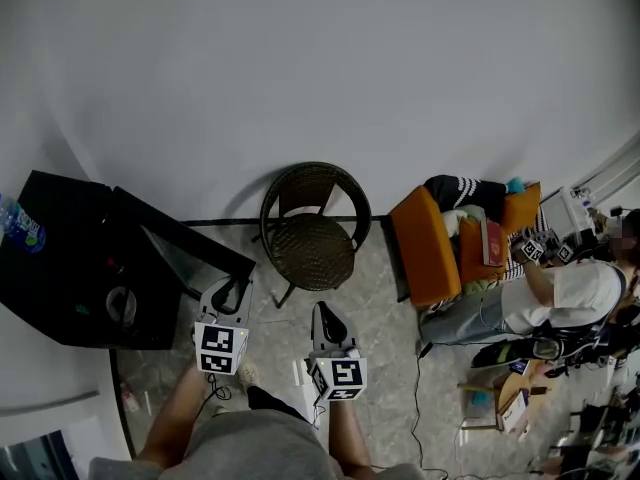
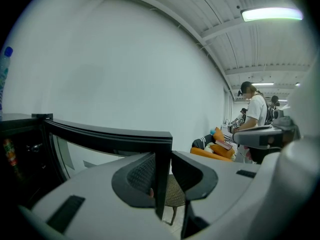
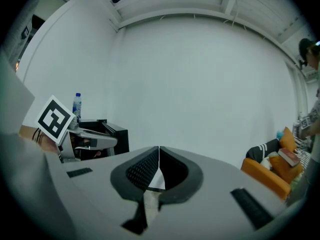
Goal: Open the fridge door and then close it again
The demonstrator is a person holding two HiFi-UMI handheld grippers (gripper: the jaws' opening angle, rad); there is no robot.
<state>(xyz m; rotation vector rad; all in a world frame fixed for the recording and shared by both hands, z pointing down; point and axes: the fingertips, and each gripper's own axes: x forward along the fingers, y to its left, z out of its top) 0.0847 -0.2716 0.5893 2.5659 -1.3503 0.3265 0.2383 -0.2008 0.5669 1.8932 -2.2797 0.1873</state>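
1. Got a plain white wall (image 1: 320,68) straight ahead of both grippers and a pale speckled floor (image 1: 385,358) underneath them. Also spotted one lit strip light (image 2: 272,14) up and to the right of the left gripper (image 1: 233,290).
2. Left gripper: clamped narrow on the free edge of the fridge door (image 1: 185,248), with a pad on each side of the black frame.
3. Found that door swung open, glass panel slanting off to the left of the left gripper and back to the black fridge (image 1: 60,278).
4. Right gripper (image 3: 158,157): jaws pressed fully together with nothing in them. Sitting just to the right of the left one and clear of the door.
5. Counted one fridge, with one water bottle (image 1: 22,226) upright on top, far off to the left of the left gripper.
6. Counted one round wicker chair (image 1: 315,230) on the floor just beyond both grippers, between them and the wall.
7. Counted one orange armchair (image 1: 425,243) further out to the right of the right gripper, with one reddish book (image 1: 493,240) lying on the stuff piled in it.
8. Counted one person (image 1: 565,298) in a white top past the armchair, far right. Maybe more people behind, but too small to tell.
9. Two grippers in total.
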